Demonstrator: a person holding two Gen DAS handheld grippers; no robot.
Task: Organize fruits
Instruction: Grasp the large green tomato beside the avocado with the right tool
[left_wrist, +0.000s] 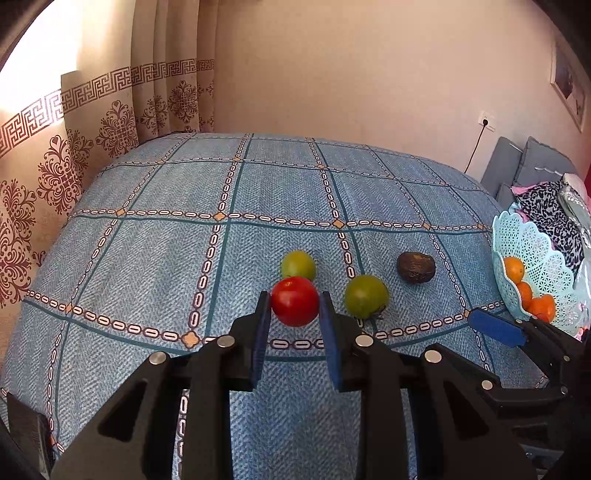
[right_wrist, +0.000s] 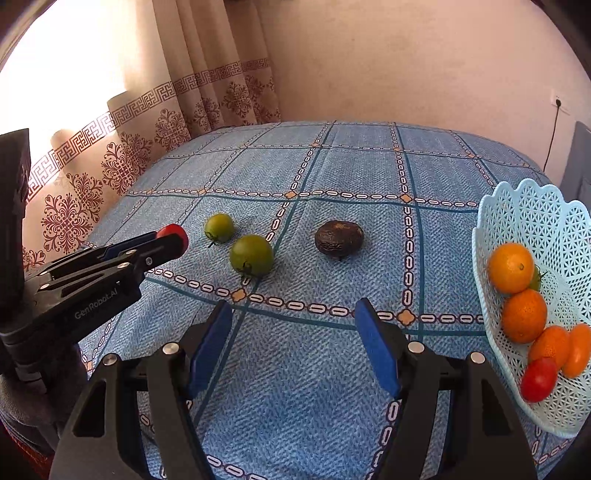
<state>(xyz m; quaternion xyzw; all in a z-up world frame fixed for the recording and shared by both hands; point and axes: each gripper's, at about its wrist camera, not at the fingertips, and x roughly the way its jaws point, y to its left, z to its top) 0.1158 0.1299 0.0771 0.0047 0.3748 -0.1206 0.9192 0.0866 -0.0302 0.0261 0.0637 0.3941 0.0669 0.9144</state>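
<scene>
Left claw (left_wrist: 295, 306) clamped on red tomato (left_wrist: 294, 301), pads at its widest sides; skin smooth, flesh soft, so light squeeze. Right claw (right_wrist: 293, 332) wide open, empty, basket (right_wrist: 524, 206) to its right. Green tomatoes (right_wrist: 251, 254) ahead-left on bed.

The tablecloth (right_wrist: 295, 369) is blue, woven in a herringbone, crossed by teal lines with white chain links and peach diamonds. On it, left of the pale aqua lattice basket (right_wrist: 532, 221), lie two green tomatoes (right_wrist: 251, 255) and a dark brown wrinkled fruit (right_wrist: 339, 237). A red tomato (left_wrist: 295, 301) sits between blue pads (left_wrist: 263, 325) (on black fingers). Beyond the tablecloth hangs a beige curtain (left_wrist: 110, 122) with maroon floral and key patterns.
</scene>
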